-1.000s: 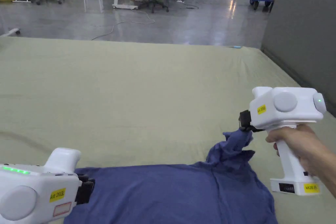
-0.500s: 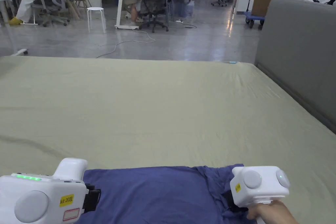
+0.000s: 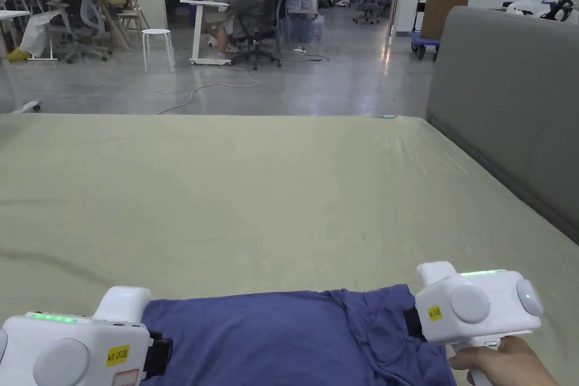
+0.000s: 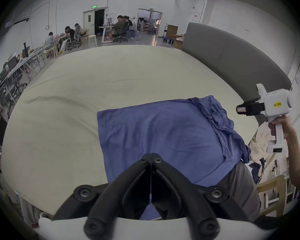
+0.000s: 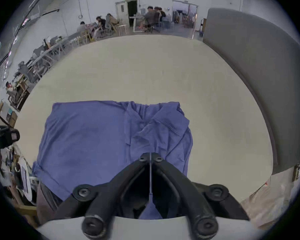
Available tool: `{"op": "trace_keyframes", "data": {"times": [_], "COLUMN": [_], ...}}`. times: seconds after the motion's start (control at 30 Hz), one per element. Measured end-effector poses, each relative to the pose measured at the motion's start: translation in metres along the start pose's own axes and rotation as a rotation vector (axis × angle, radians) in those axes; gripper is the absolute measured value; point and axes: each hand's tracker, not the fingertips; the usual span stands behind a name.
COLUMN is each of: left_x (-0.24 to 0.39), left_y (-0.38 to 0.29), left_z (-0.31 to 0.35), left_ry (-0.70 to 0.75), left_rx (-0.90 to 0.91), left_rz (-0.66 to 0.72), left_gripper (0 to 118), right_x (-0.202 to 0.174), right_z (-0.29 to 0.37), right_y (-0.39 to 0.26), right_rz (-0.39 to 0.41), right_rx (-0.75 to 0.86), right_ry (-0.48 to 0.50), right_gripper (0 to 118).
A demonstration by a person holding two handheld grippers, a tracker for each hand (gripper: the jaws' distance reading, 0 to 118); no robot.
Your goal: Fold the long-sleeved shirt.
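Observation:
A blue long-sleeved shirt (image 3: 271, 336) lies flat at the near edge of the bed, its sleeve bunched in creases over its right part (image 5: 156, 126). My left gripper (image 3: 164, 354) hangs at the shirt's left edge; in the left gripper view its jaws (image 4: 151, 157) meet tip to tip with no cloth between them, above the shirt (image 4: 163, 131). My right gripper (image 3: 408, 322) is at the shirt's right side, shut and empty (image 5: 151, 155). The left gripper view shows it (image 4: 238, 109) held in the air clear of the cloth.
The bed's olive-green sheet (image 3: 282, 195) stretches far ahead and to both sides. A grey padded headboard (image 3: 509, 110) borders the right. Beyond the bed, people sit at desks (image 3: 249, 3) across a grey floor with a white stool (image 3: 156, 45).
One second ago my right gripper held the bunched sleeve up. It came down and left, and let go; the sleeve now lies on the shirt. The head camera has tilted up.

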Motion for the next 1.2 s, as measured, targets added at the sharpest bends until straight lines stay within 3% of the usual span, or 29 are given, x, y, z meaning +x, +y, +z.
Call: {"op": "trace_keyframes", "data": {"times": [0.2, 0.23, 0.33, 0.37, 0.47, 0.6, 0.73, 0.83, 0.93, 0.97, 1.03, 1.07, 1.1, 1.2], "left_x": [-0.009, -0.013, -0.027, -0.033, -0.051, -0.084, -0.105, -0.113, -0.113, -0.111, -0.100, -0.096, -0.092, -0.081], "left_y": [0.016, 0.021, 0.045, 0.055, 0.080, 0.102, 0.096, 0.084, 0.076, 0.075, 0.077, 0.080, 0.082, 0.086], "left_z": [-0.012, -0.015, -0.044, -0.056, -0.091, -0.154, -0.191, -0.202, -0.202, -0.201, -0.197, -0.194, -0.193, -0.181], "left_ry": [0.025, 0.053, 0.096, 0.092, 0.195, 0.306, 0.339, 0.344, 0.326, 0.252, 0.278, 0.272, 0.234, 0.213], "left_rx": [0.030, 0.048, 0.028, 0.028, 0.034, -0.091, -0.186, -0.207, -0.171, -0.151, -0.147, -0.149, -0.155, -0.135], "left_rz": [0.028, 0.036, 0.008, 0.010, 0.008, 0.017, 0.070, 0.156, 0.157, 0.179, 0.161, 0.131, 0.119, 0.109], "left_gripper": [2, 13, 107, 118, 118, 118, 100, 98, 52, 36, 23, 23, 4, 3], "right_x": [0.000, 0.000, 0.000, 0.000, 0.005, 0.016, 0.030, 0.040, 0.046, 0.048, 0.050, 0.051, 0.051, 0.051], "right_z": [0.000, -0.001, -0.005, -0.008, -0.015, -0.025, -0.035, -0.045, -0.053, -0.055, -0.060, -0.063, -0.066, -0.075], "right_y": [0.001, 0.003, 0.010, 0.012, 0.017, 0.020, 0.017, 0.018, 0.024, 0.027, 0.035, 0.041, 0.046, 0.067], "right_rz": [0.035, 0.034, 0.038, 0.043, 0.051, 0.030, 0.004, -0.001, -0.002, -0.006, -0.017, -0.022, -0.023, -0.022], "right_rx": [0.005, 0.006, 0.010, 0.018, 0.025, 0.008, -0.012, -0.042, -0.053, -0.055, -0.056, -0.058, -0.060, -0.056], "right_ry": [0.016, 0.022, 0.040, 0.050, 0.065, 0.047, 0.037, 0.013, -0.001, -0.004, -0.002, -0.001, 0.001, 0.002], "right_gripper": [0, 0, 0, 0, 0, 0, 0, 0, 0, 0, 0, 0, 0, 0]}}
